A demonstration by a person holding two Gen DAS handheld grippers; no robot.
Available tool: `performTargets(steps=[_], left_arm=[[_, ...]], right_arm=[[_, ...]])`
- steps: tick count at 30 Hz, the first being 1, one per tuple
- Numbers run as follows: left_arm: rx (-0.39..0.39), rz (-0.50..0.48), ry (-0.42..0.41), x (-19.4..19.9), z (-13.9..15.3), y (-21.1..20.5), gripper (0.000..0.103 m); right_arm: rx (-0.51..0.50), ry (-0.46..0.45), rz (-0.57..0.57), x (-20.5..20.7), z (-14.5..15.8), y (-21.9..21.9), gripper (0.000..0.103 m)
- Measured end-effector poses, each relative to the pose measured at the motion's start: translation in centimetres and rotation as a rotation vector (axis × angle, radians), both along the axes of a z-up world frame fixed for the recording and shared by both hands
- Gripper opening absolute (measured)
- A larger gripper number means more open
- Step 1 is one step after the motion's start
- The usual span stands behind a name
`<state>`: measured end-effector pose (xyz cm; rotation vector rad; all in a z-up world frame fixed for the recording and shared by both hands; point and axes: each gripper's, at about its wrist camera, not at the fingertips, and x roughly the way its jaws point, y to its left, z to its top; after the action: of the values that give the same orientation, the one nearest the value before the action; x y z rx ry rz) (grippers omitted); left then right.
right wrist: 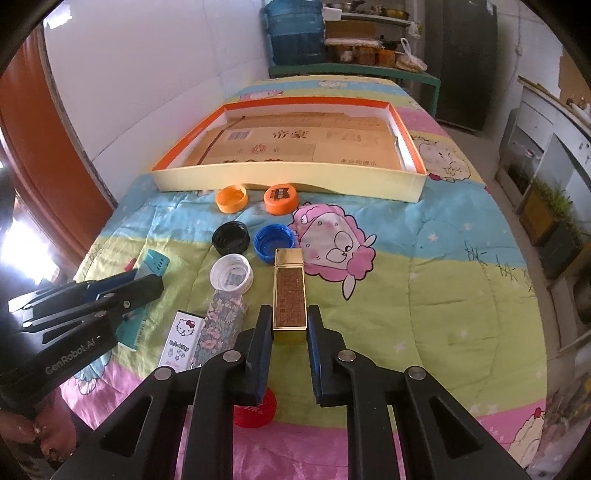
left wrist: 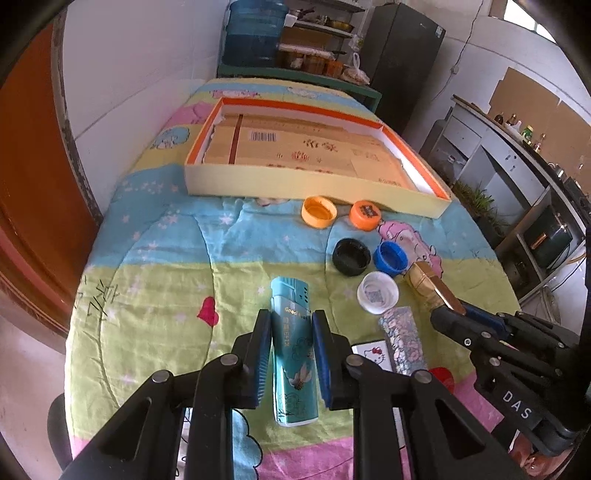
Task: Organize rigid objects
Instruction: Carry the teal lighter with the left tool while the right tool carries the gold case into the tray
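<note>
My left gripper [left wrist: 291,321] is shut on a teal lighter [left wrist: 293,354], its body held between the pads. My right gripper [right wrist: 289,314] is shut on a gold lighter [right wrist: 290,291]; it also shows in the left wrist view [left wrist: 432,286]. Loose bottle caps lie on the quilt: two orange ones [right wrist: 231,198] [right wrist: 280,199], a black one [right wrist: 231,238], a blue one [right wrist: 274,243] and a white one [right wrist: 231,276]. A Hello Kitty lighter [right wrist: 181,339] and a floral lighter [right wrist: 219,325] lie between the grippers. A red cap [right wrist: 256,410] sits under my right gripper.
A shallow orange-rimmed box [right wrist: 291,181] lined with cardboard lies on the quilt beyond the caps. The bed borders a white wall on the left. A green shelf with a blue water jug [right wrist: 295,33] stands at the far end.
</note>
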<state>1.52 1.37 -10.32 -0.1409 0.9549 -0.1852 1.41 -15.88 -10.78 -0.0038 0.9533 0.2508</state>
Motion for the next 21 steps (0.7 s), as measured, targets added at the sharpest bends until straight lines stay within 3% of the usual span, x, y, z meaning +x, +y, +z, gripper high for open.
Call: performTargets(steps=[10, 21], left_arm=[[-0.031, 0.000, -0.031, 0.2, 1.8, 0.2, 0.022], [-0.012, 0.009, -0.067, 1.2, 3.6, -0.3, 0.022]], right_arm=[[0.003, -0.031, -0.016, 0.0, 0.9, -0.5, 0.018], [0.008, -0.077, -0.016, 0.6, 2.3, -0.5, 0.018]])
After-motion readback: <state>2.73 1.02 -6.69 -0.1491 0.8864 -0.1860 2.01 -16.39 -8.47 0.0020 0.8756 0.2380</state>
